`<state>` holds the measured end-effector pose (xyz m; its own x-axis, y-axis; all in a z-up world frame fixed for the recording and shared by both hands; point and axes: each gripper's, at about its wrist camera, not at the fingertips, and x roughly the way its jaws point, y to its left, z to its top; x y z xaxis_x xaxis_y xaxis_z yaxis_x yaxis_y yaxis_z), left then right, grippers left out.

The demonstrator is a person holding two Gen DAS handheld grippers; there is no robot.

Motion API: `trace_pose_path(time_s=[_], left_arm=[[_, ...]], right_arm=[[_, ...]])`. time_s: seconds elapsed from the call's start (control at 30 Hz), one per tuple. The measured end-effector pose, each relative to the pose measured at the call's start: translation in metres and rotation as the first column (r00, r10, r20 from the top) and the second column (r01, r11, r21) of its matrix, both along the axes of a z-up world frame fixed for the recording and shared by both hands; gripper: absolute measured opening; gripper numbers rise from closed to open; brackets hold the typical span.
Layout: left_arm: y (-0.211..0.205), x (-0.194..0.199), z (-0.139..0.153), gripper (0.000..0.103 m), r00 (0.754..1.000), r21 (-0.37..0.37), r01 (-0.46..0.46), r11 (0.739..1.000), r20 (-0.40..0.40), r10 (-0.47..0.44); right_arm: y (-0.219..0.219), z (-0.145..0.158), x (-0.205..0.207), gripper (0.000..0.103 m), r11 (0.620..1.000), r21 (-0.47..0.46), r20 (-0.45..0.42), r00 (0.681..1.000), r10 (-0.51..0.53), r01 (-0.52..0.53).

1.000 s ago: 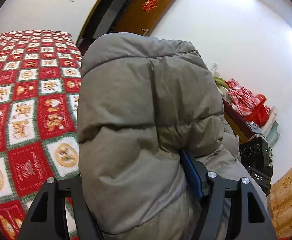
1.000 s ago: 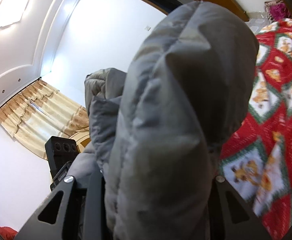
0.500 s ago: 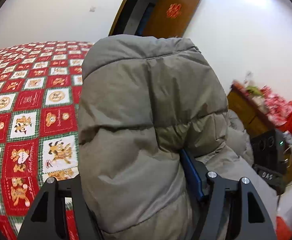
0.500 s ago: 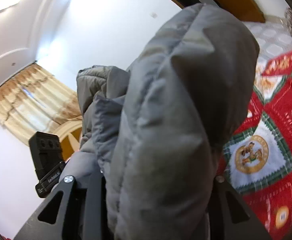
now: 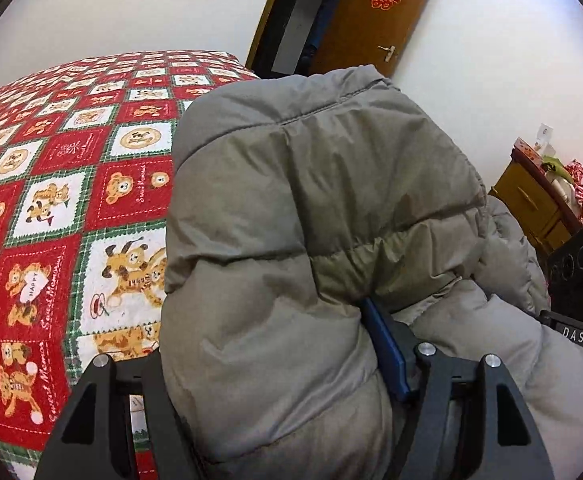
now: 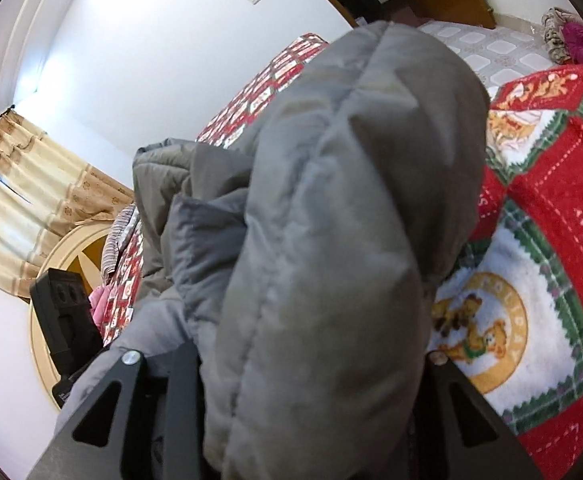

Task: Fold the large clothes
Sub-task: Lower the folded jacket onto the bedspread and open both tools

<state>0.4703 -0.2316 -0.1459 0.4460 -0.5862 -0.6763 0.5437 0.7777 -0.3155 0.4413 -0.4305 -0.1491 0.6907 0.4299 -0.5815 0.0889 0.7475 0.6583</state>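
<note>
A thick grey puffer jacket [image 5: 311, 200] fills the left wrist view, and my left gripper [image 5: 267, 360] is shut on a bulky fold of it, the blue pad [image 5: 383, 344] pressed into the padding. In the right wrist view the same jacket [image 6: 331, 200] bulges up between the jaws of my right gripper [image 6: 303, 360], which still pinch it while opening slightly. The jacket hangs just above a red, white and green bear-patterned bedspread [image 5: 51, 200] [image 6: 531, 280]. The stretch of jacket between the two grippers sags. Each view shows the other gripper's black body [image 5: 575, 288] [image 6: 63, 312].
A brown door [image 5: 363, 12] stands ajar beyond the bed. A wooden cabinet [image 5: 531, 208] with red packages on top is at the right. Beige curtains [image 6: 19, 200] and a cream round headboard [image 6: 51, 280] lie past the bed's far end.
Both grippers have tipped downward and come lower over the bed with the jacket still in them; more bedspread and less wall shows now. Both grips on the jacket look the same.
</note>
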Motion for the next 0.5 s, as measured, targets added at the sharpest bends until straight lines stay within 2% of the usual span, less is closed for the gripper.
trace_pose_path(time_s=[0.03,0.07,0.1,0.13,0.23,0.3,0.37,0.4,0.43,0.5], left_arm=[[0.001,0.002,0.002,0.07,1.0,0.006,0.006,1.0,-0.005,-0.006],[0.004,0.003,0.005,0.07,1.0,0.011,0.012,1.0,-0.013,-0.012],[0.011,-0.001,0.012,0.07,1.0,0.012,0.016,1.0,-0.019,-0.016],[0.014,0.004,0.012,0.07,1.0,0.014,0.014,1.0,-0.019,-0.014],[0.032,-0.007,0.025,0.072,1.0,0.051,-0.006,0.999,0.017,0.005],[0.043,-0.016,0.033,0.073,0.999,0.054,-0.017,0.998,0.035,0.015],[0.048,-0.023,0.039,0.074,0.998,0.052,-0.022,0.998,0.054,0.019],[0.05,-0.027,0.046,0.074,0.997,0.052,-0.041,0.998,0.068,0.037],[0.052,-0.029,0.049,0.074,0.996,0.043,-0.05,0.998,0.069,0.047],[0.055,-0.043,0.063,0.074,0.996,-0.026,-0.068,0.997,0.055,0.07]], right_arm=[[0.016,0.007,0.007,0.048,1.0,-0.019,-0.008,1.0,-0.003,0.003],[0.018,0.014,0.005,0.054,0.998,-0.059,-0.031,0.999,-0.01,0.009],[0.019,0.017,0.001,0.068,0.996,-0.088,-0.037,0.999,-0.013,0.01],[0.027,0.029,0.001,0.072,0.995,-0.101,-0.021,1.0,-0.017,0.015],[0.01,0.054,-0.039,0.08,0.99,-0.114,0.043,0.996,-0.081,0.085],[0.003,0.07,-0.061,0.08,0.983,-0.112,0.078,0.987,-0.14,0.148],[0.003,0.098,-0.077,0.066,0.977,-0.146,0.131,0.982,-0.138,0.157],[0.009,0.104,-0.079,0.053,0.973,-0.171,0.144,0.981,-0.129,0.153],[0.022,0.121,-0.079,0.051,0.963,-0.226,0.158,0.981,-0.112,0.147],[0.047,0.142,-0.068,0.051,0.951,-0.287,0.189,0.98,-0.057,0.111]])
